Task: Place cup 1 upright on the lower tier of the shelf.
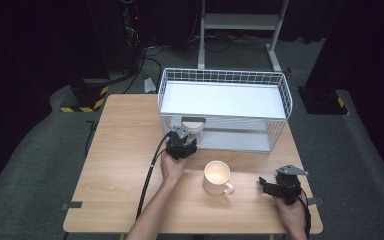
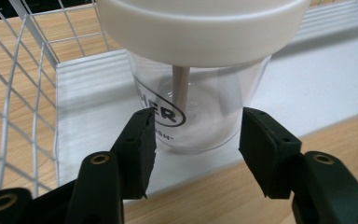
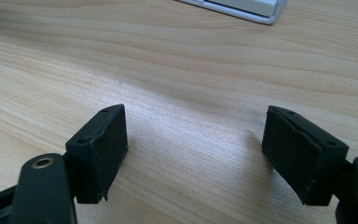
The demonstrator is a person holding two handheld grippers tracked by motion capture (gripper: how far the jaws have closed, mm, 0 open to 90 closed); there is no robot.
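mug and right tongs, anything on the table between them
No: in the high view, bare wooden table lies between the mug and the right tongs.

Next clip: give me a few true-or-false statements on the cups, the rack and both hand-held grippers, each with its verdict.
1. The left hand-held gripper has its jaws on either side of a clear cup with a cream lid. True.
2. That cup stands on the rack's upper shelf. False: it stands on the lower shelf of the white wire rack.
3. The right hand-held gripper holds the mug. False: its jaws are open over the bare table.
4. The cream mug stands between the two grippers. True.
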